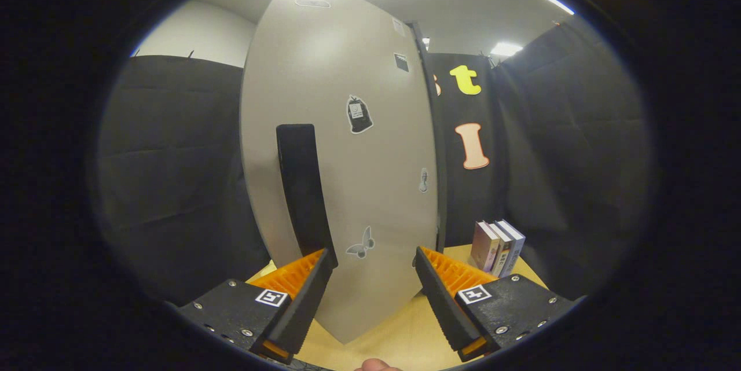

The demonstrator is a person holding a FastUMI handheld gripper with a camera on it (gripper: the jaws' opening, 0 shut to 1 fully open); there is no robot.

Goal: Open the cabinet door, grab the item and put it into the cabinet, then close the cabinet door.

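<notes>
Cabinet door (347, 145) stands just ahead of the wide-apart, empty fingers of the gripper (373, 270), looks flat, hard and smooth, so it probably slips, and the long black handle (302, 186) near the left finger seems the best place to hold.

The cabinet door (347, 157) hides the cabinet's inside; stickers (359, 114) unreadable.

Wooden table (399, 330) bears cabinet (347, 157) and upright books (498, 246)
</notes>
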